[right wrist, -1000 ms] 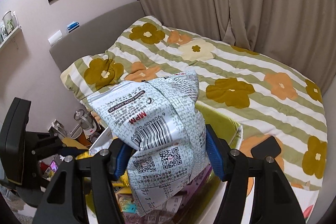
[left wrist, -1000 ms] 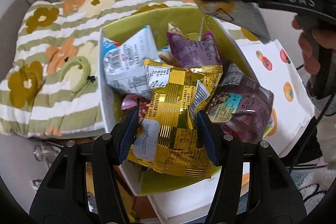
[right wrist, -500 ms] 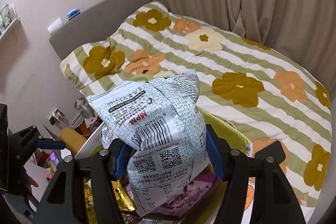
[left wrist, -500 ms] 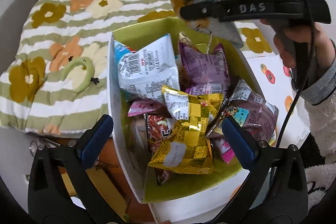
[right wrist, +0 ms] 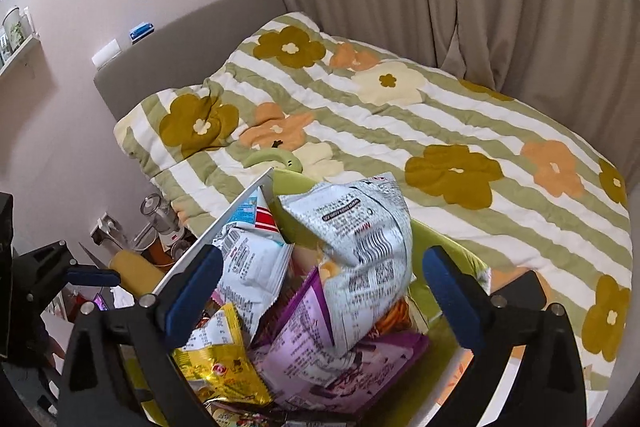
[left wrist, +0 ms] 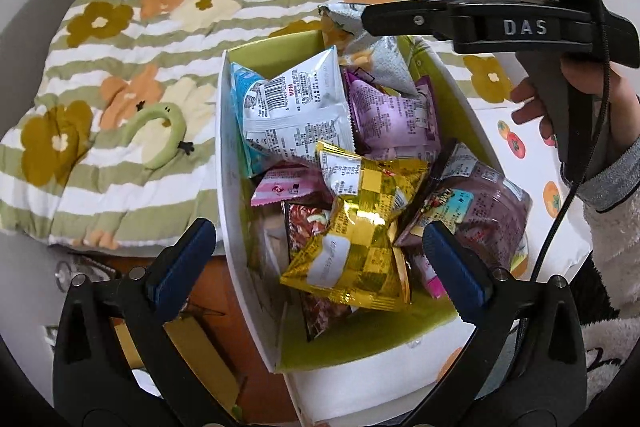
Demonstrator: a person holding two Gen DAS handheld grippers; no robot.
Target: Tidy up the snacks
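Observation:
A white box with a green inside stands at the bed's edge, filled with several snack packets. A gold packet lies on top near me, between the open fingers of my left gripper, which is empty. In the right wrist view my right gripper is open above the box's far end. A grey-white packet lies loose between its fingers, resting on a purple packet. The grey-white packet also shows in the left wrist view.
The bed with a flowered green-striped quilt lies behind the box. A green plush ring lies on the quilt left of the box. An orange side table with bottles is at the left. A white fruit-print pillow lies at the right.
My left gripper let go of the gold packet, opened wide and drew back. My right gripper lowered the grey-white packet to the box's far end and opened, leaving it there.

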